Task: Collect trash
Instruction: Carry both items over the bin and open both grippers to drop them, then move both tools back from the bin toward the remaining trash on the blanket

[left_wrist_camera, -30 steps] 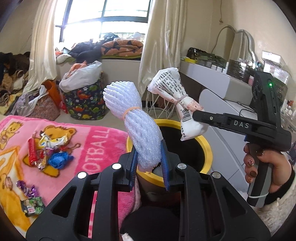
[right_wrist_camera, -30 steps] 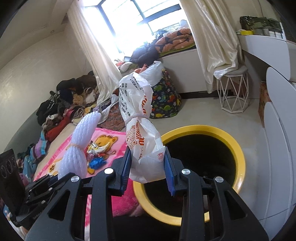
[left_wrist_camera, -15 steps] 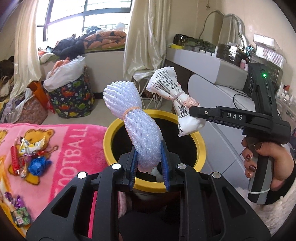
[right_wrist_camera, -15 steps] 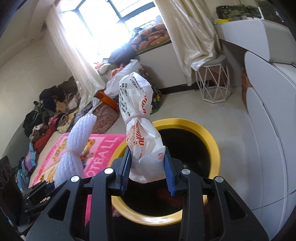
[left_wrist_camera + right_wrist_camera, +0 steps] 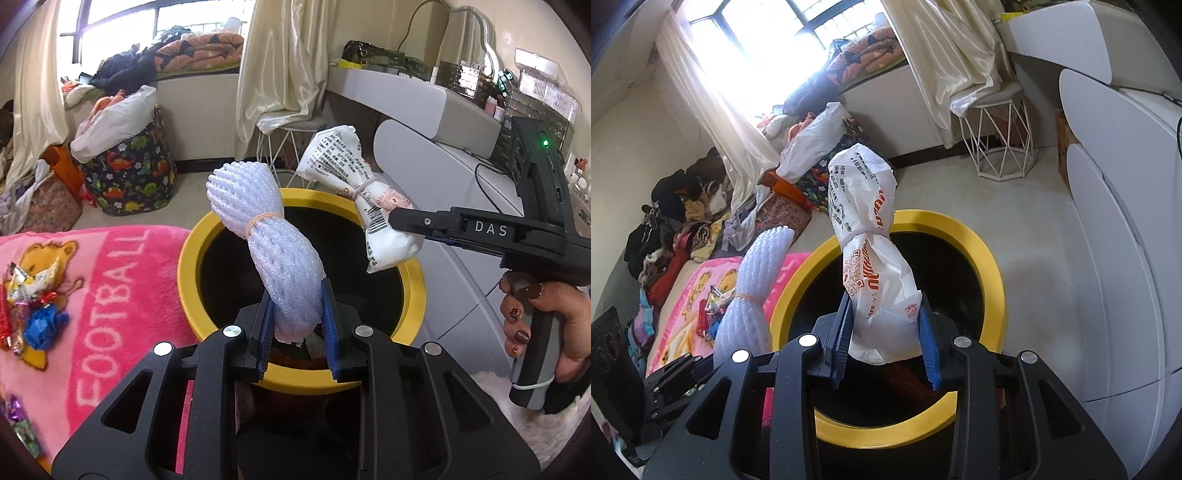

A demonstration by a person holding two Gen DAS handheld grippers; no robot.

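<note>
Left wrist: foam roll (image 5: 273,251) upright, tilted left.

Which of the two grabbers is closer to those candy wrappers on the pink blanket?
Left. The left gripper is beside the candy wrappers; the right gripper is farther, across the bin.

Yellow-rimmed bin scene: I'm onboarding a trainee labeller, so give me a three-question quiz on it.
1. True or false: the left gripper holds the white foam net roll over the yellow-rimmed bin.
2. What does the right gripper hold? A) candy wrapper B) white printed plastic bag tied with a band C) nothing
3. Fill in: the loose candy wrappers lie on the ____ blanket.

Key: 1 true; 2 B; 3 pink.
</note>
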